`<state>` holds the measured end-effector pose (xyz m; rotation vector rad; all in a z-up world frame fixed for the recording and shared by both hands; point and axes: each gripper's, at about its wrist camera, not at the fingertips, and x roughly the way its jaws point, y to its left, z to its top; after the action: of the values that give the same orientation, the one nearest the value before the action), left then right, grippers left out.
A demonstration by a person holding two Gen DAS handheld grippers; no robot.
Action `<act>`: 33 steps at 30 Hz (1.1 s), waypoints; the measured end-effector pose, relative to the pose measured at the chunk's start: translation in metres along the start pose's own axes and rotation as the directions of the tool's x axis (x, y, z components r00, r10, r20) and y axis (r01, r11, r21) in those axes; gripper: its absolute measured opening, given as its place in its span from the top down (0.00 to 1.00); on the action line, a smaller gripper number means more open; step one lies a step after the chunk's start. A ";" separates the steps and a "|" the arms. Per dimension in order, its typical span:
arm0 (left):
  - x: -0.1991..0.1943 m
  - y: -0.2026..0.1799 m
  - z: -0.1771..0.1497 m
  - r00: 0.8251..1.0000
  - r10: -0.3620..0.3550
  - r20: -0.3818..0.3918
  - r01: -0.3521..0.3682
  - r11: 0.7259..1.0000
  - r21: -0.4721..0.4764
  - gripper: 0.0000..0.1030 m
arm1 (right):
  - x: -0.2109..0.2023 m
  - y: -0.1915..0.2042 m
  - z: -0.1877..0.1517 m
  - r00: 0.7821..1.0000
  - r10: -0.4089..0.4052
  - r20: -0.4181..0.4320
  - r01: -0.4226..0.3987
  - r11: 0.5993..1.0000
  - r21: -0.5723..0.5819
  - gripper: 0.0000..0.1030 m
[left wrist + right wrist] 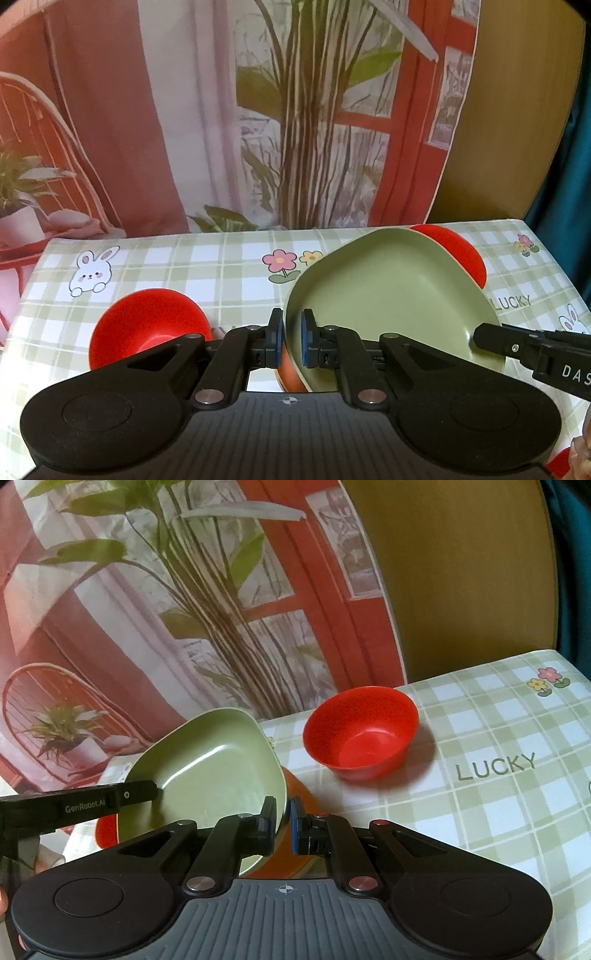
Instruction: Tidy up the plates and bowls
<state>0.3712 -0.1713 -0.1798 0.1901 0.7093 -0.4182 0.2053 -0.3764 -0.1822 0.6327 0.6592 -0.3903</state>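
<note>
The green plate (395, 295) is up off the tabletop (207, 266), tilted, with its far edge raised. Both tools carry it: the left hand-held gripper (293, 341) is clamped tight on the near-left rim, and the right hand-held gripper (283, 825) is pinched shut on the opposite rim, one pad inside the plate and one outside. I judge the two-sided hold is there because a wide, shallow plate would swing from a single pinch.

The plate is a rounded square with a raised lip and a matte, smooth finish, probably plastic or melamine. Directly beneath it sits something orange (299, 805), seemingly another plate or dish; I cannot tell whether the two touch. It looks as though the green plate is being stacked on it.

Left of the green plate stands a red bowl (147, 328), glossy, deep and round. Behind the plate, toward the far right, stands a second red bowl (360, 733) of the same make, upright and apart from it.

Under everything lies a checked green-and-white cloth printed with rabbits, flowers and the word LUCKY. Behind hangs a backdrop (221, 110) printed with plants and a red window.
</note>
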 end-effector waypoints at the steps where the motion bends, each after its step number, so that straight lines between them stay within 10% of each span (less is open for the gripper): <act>1: 0.003 0.000 0.000 1.000 0.000 -0.004 0.000 1.000 -0.001 0.90 | 0.003 -0.001 0.000 1.000 -0.003 -0.004 0.003 1.000 0.001 0.93; 33: 0.035 -0.004 -0.013 0.996 0.072 -0.049 -0.067 0.994 0.086 0.86 | 0.039 -0.012 -0.002 0.997 -0.030 -0.076 0.030 1.000 0.009 0.93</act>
<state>0.3853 -0.1818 -0.2126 0.3056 0.7341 -0.3779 0.2261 -0.3897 -0.2146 0.6503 0.7406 -0.3990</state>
